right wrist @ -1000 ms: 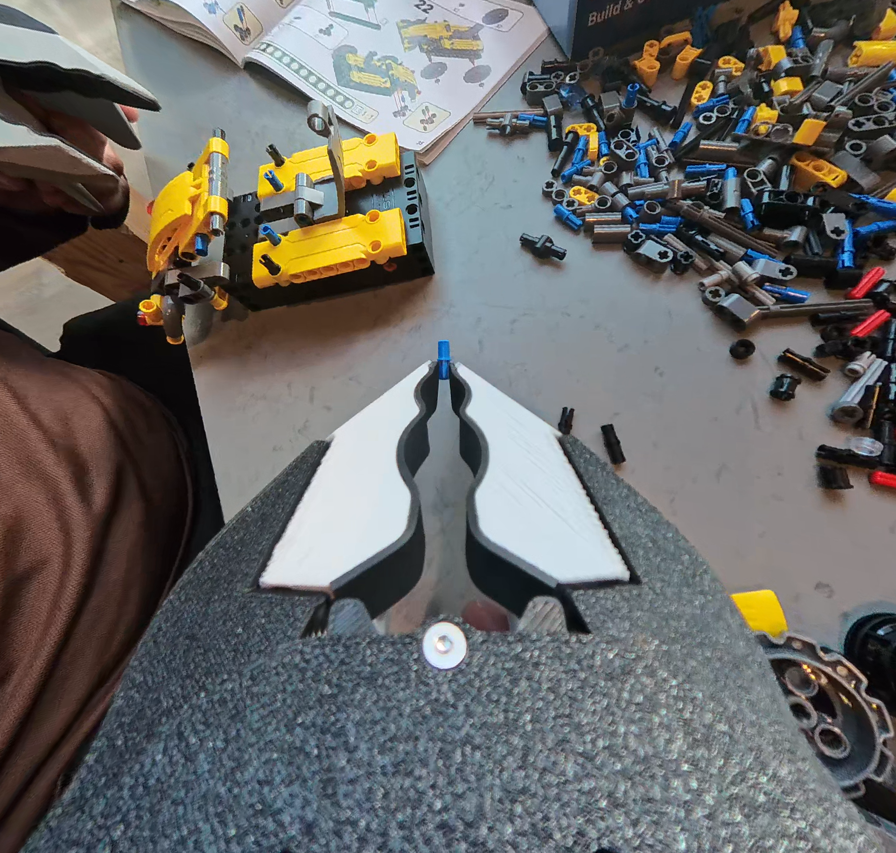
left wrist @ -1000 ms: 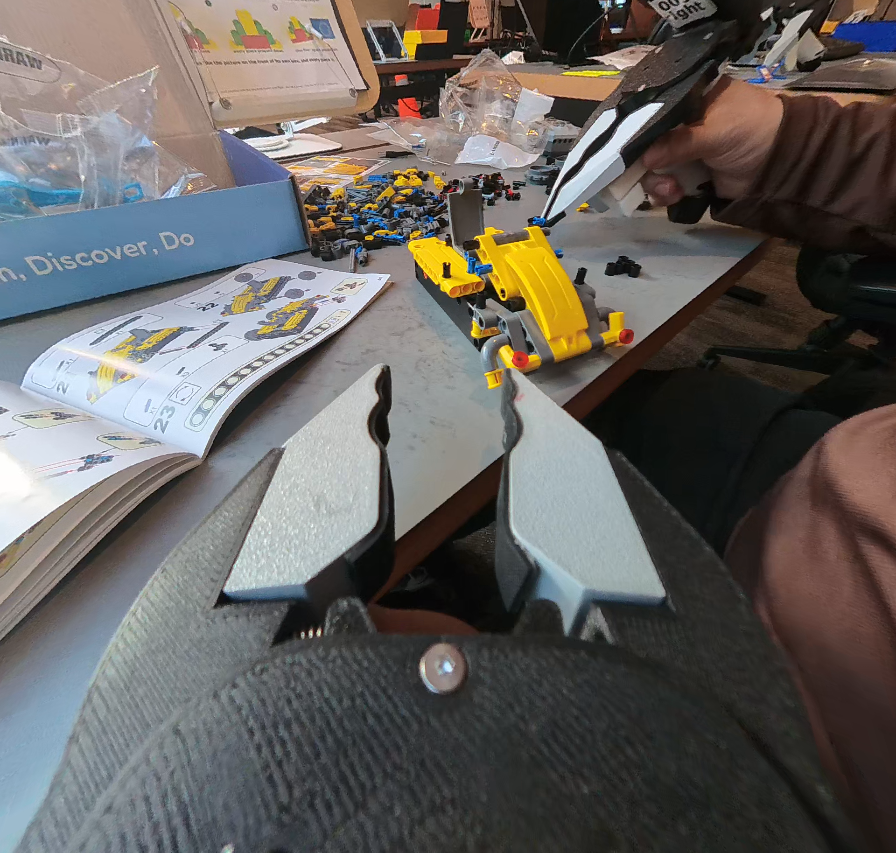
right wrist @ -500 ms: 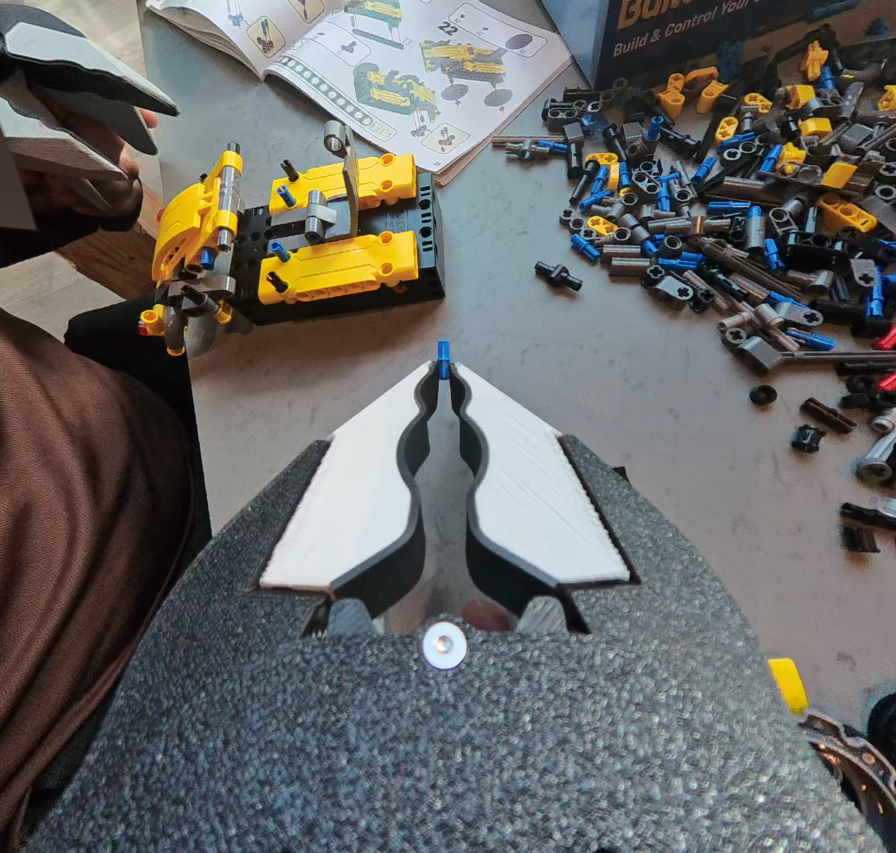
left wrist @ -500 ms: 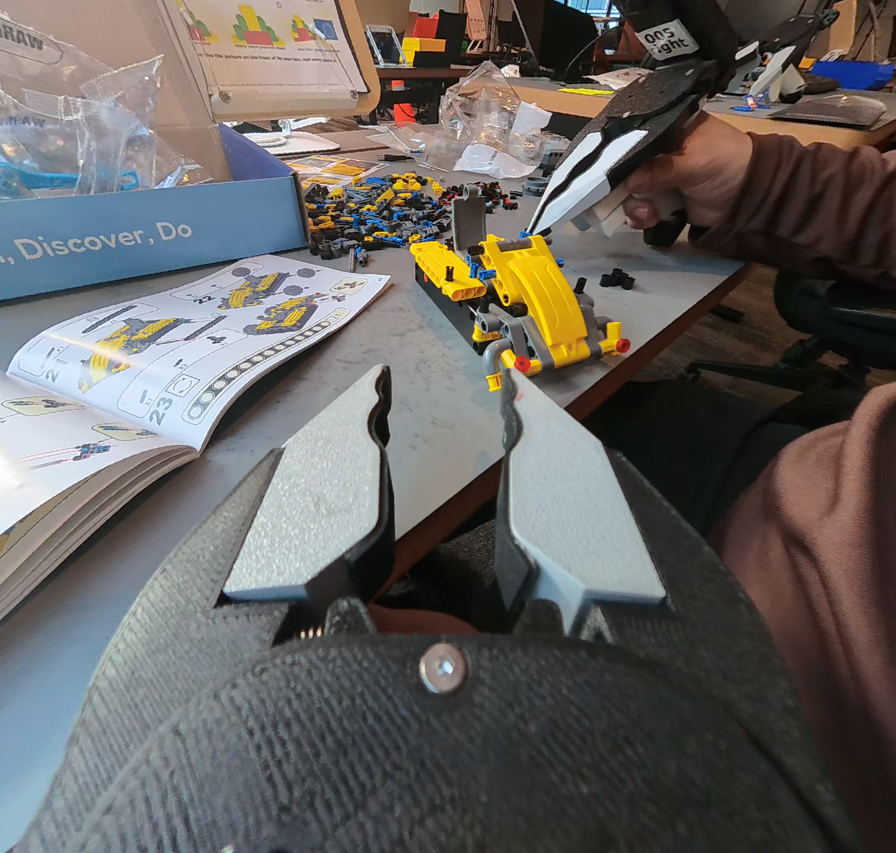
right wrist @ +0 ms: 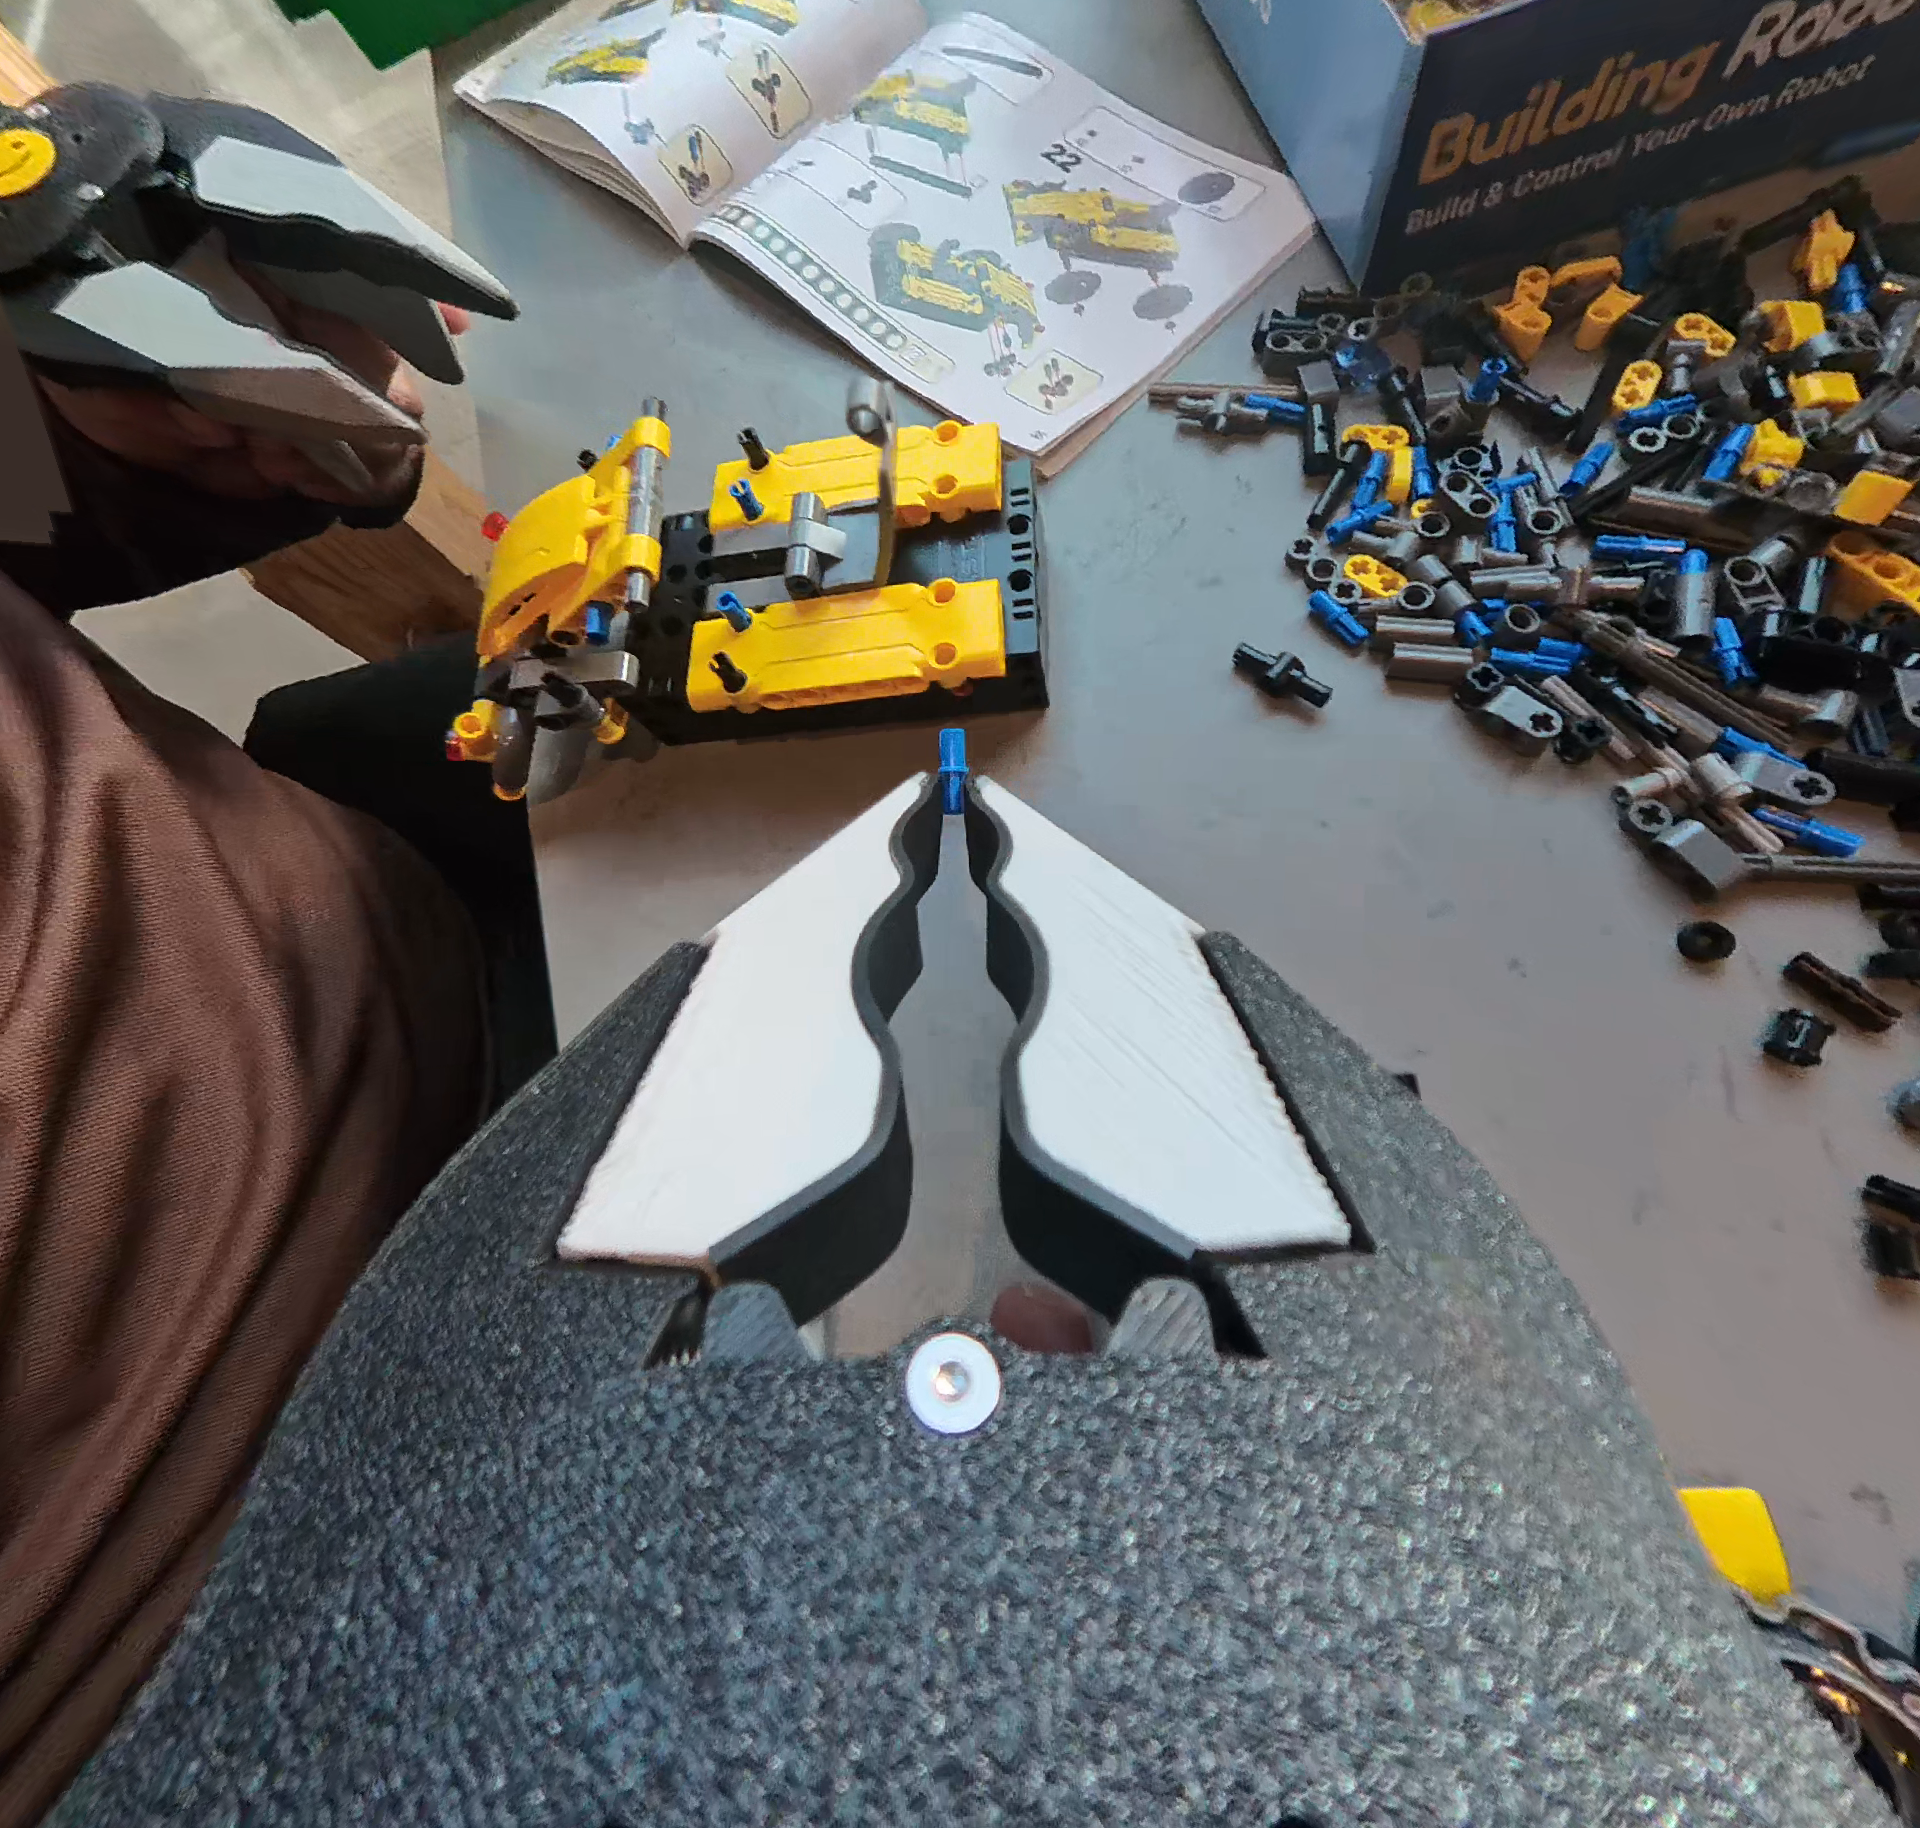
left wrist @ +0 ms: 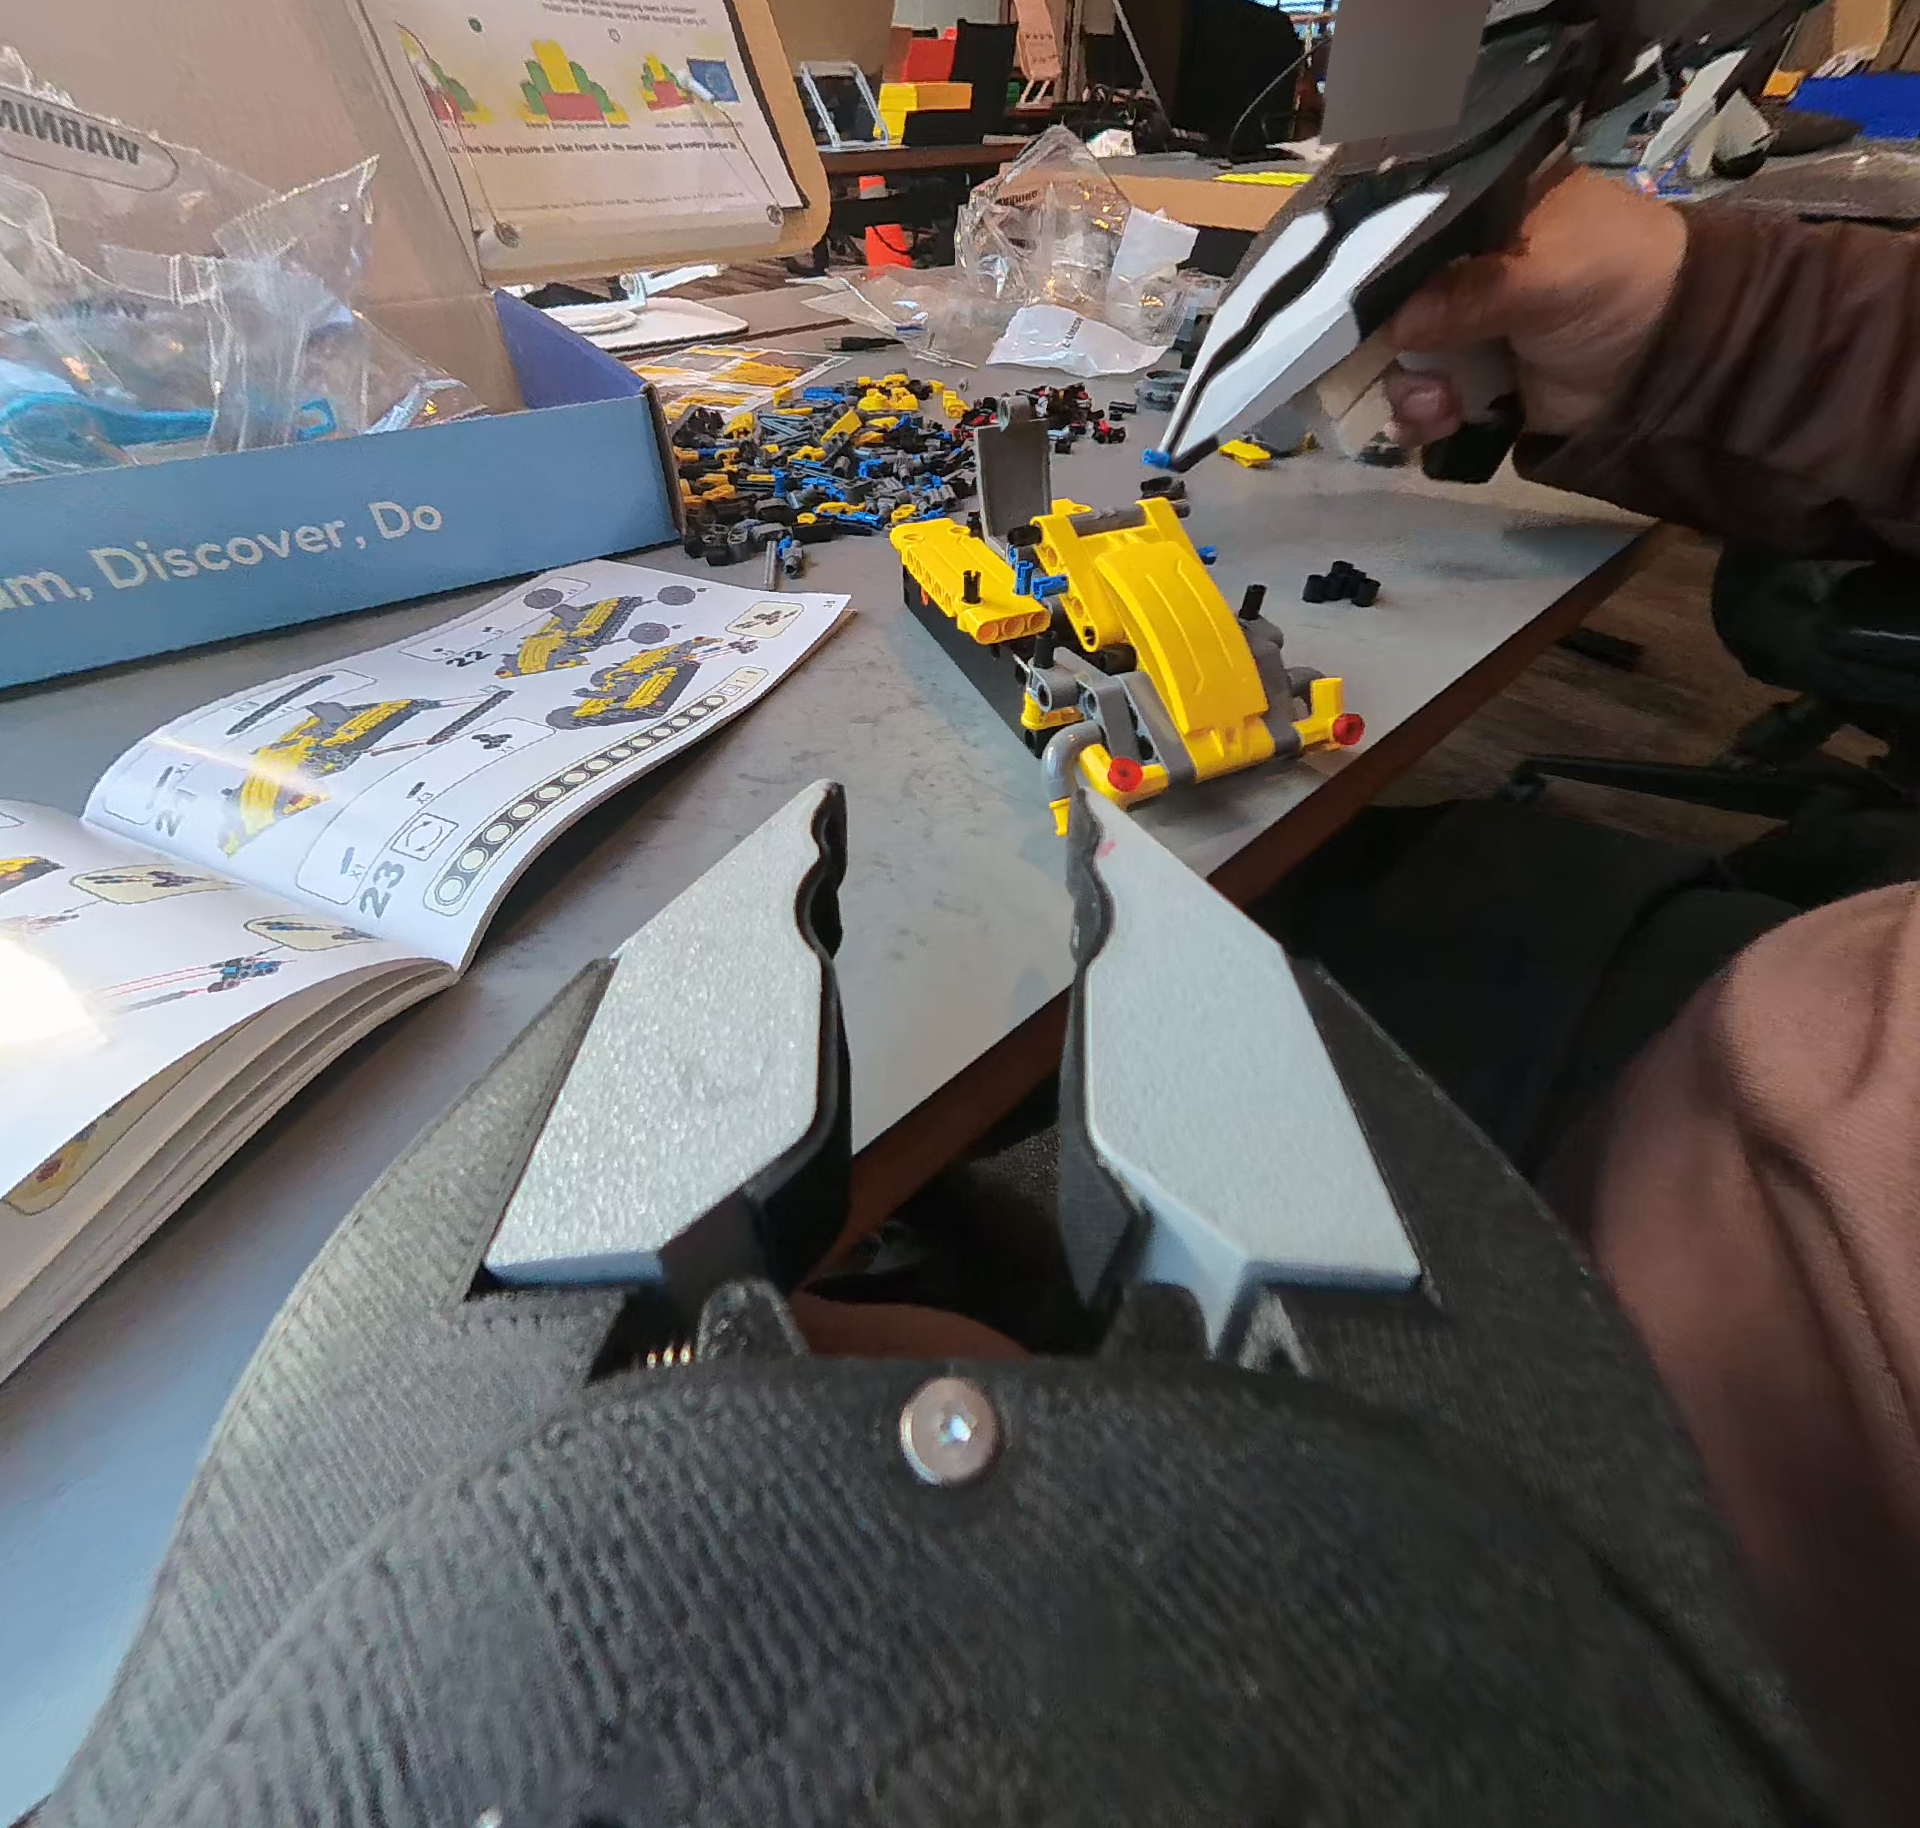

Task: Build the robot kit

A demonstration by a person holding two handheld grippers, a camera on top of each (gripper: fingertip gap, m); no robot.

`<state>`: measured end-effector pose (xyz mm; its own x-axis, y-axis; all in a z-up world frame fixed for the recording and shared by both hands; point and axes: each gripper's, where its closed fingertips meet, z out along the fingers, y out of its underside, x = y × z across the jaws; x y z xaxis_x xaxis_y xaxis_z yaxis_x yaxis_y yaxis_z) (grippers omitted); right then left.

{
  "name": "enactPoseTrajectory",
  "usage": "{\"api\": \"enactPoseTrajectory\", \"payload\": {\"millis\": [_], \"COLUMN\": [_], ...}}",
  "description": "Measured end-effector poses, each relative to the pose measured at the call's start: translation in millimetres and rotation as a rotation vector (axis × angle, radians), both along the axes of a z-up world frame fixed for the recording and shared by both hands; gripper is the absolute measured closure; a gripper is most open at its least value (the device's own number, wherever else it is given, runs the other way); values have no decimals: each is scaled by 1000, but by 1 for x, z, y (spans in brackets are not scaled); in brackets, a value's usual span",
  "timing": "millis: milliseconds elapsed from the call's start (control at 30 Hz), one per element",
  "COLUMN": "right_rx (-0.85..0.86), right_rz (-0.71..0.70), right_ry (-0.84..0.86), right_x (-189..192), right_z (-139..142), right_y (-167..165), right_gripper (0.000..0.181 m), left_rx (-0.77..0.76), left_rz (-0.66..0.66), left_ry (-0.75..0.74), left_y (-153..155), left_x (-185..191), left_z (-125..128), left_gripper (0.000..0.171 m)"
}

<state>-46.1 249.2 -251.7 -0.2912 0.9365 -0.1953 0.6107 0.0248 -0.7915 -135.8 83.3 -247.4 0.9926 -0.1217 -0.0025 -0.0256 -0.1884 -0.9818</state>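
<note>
Blue pin: found clamped at the very tips of the right gripper, whose jaws are drawn narrow upon it, with most of the pin standing proud. It is held in the air above the table, just short of the near side of the yellow and black model.

Change noted: over the last second the pin has been brought closer to the model. The grip on it is unaltered. The left gripper has not been moved; its jaws are held wide apart, nothing is between them, and it is poised over the table's near edge, just short of the model's front end.

Edges: the model's yellow nose is set right at the table's near edge, close to the person's lap. Upright pegs and a grey lever project from its top.

Open room: bare table is seen between the model and the heap of loose parts to the right. The open booklet and blue box lie beyond.
</note>
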Motion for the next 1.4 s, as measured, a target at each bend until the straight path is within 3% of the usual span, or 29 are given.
{"api": "enactPoseTrajectory", "payload": {"millis": [400,600,767,1400], "right_rx": [-17,-57,-93,-244], "right_rz": [103,162,213,319], "right_ry": [-36,-50,-56,-103], "right_x": [20,31,36,52], "right_z": [10,20,24,26], "right_y": [-41,-59,-76,-99], "right_gripper": [181,180,180,181], "left_rx": [10,53,48,44], "left_rz": [19,-45,-147,-290], "left_ry": [147,431,621,1004], "left_y": [-1,5,22,65], "left_x": [10,47,83,141], "left_z": [6,30,33,27], "left_gripper": [142,151,149,147]}}
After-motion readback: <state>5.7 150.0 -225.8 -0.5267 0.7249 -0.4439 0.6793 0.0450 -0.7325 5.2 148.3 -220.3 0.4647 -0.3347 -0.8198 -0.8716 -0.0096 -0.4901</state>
